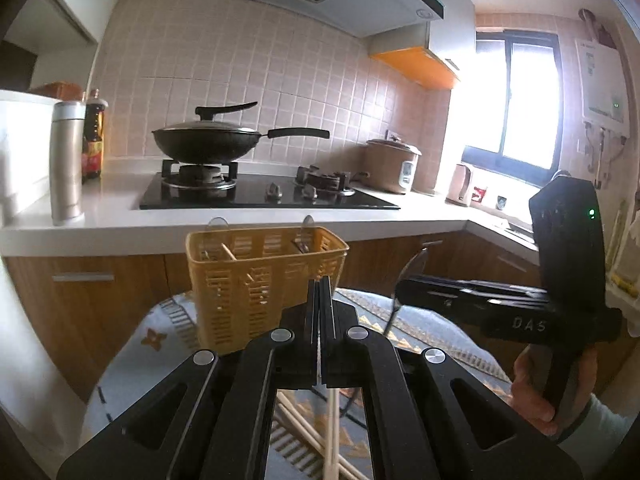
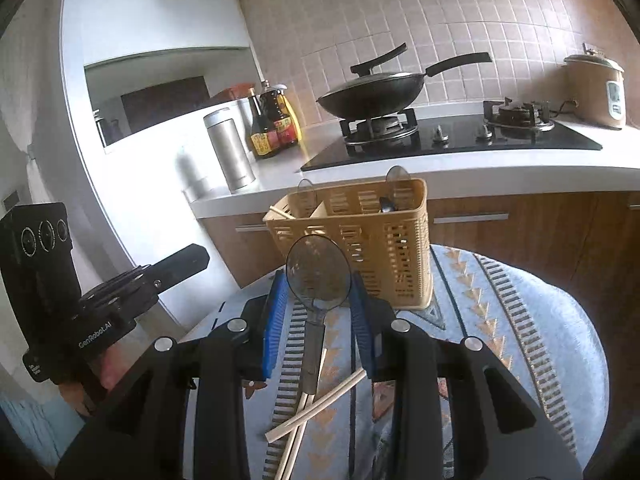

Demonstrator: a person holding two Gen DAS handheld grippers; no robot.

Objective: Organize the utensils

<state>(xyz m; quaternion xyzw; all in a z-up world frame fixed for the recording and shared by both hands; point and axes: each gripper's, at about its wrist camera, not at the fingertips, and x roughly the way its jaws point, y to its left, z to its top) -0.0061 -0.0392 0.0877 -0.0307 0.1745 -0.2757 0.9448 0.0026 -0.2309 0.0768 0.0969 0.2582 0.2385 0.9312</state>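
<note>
A yellow slotted utensil basket (image 1: pixel 264 280) (image 2: pixel 360 236) stands on a round patterned cloth table (image 2: pixel 520 320); chopsticks lean in its left compartment and a dark utensil (image 2: pixel 386 204) sits in its right one. My right gripper (image 2: pixel 318 316) is shut on a metal spoon (image 2: pixel 318 276), bowl up, just in front of the basket; the spoon (image 1: pixel 410 276) also shows in the left wrist view, held by the right gripper (image 1: pixel 404 292). My left gripper (image 1: pixel 319 296) is shut and empty, near the basket's front. Loose chopsticks (image 2: pixel 316 404) (image 1: pixel 332 432) lie on the cloth below both grippers.
Behind the table runs a white kitchen counter (image 1: pixel 240 228) with a gas hob, a lidded black wok (image 1: pixel 208 140), a steel flask (image 1: pixel 66 160), sauce bottles (image 2: pixel 272 120) and a rice cooker (image 1: pixel 392 164). Wooden cabinet doors (image 1: pixel 80 300) sit under the counter.
</note>
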